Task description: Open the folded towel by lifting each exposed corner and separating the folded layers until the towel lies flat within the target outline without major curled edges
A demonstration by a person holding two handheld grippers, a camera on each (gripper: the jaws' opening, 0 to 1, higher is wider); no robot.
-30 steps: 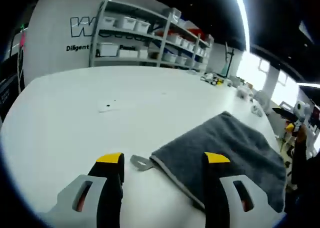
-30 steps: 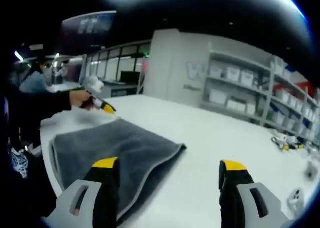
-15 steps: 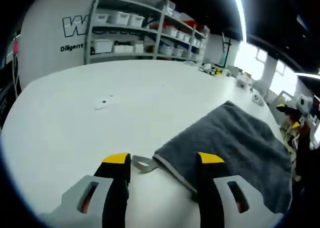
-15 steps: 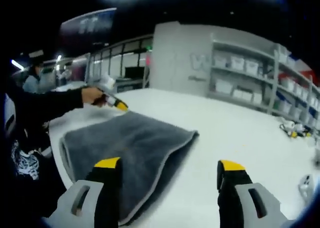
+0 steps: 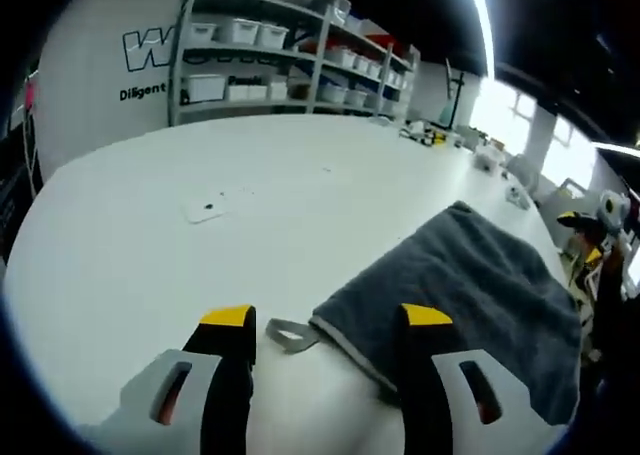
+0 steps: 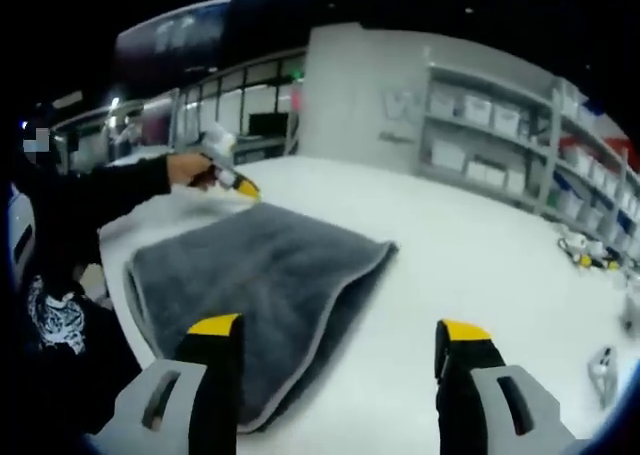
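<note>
- My left gripper [image 5: 326,320] hangs low over the white table [image 5: 180,245] with its jaws wide apart and nothing between them.
- The grey towel [image 5: 460,300] lies folded on the table; in the left gripper view its near corner sits between my jaws, slightly toward the right jaw, whose yellow tip overlaps the towel's edge. I cannot tell whether that tip touches the cloth.
- A small grey loop tab [image 5: 286,335] sticks out from that corner and lies flat on the table in the gap between the jaws.
- A small dark spot [image 5: 206,210] marks the table well beyond the towel.
- My right gripper [image 6: 340,327] is also spread wide and empty, held above the table [image 6: 470,265].
- In the right gripper view the towel [image 6: 250,290] spreads out ahead and to the left, its pale hemmed edge running down toward my left jaw, whose tip overlaps the cloth. The right jaw stands over bare table.
- In the same view, at the towel's far corner, a hand [image 6: 190,167] in a dark sleeve holds the left gripper [image 6: 235,183], its yellow tips just beside the cloth.
- Shelves [image 5: 270,65] with white bins line the far wall.
</note>
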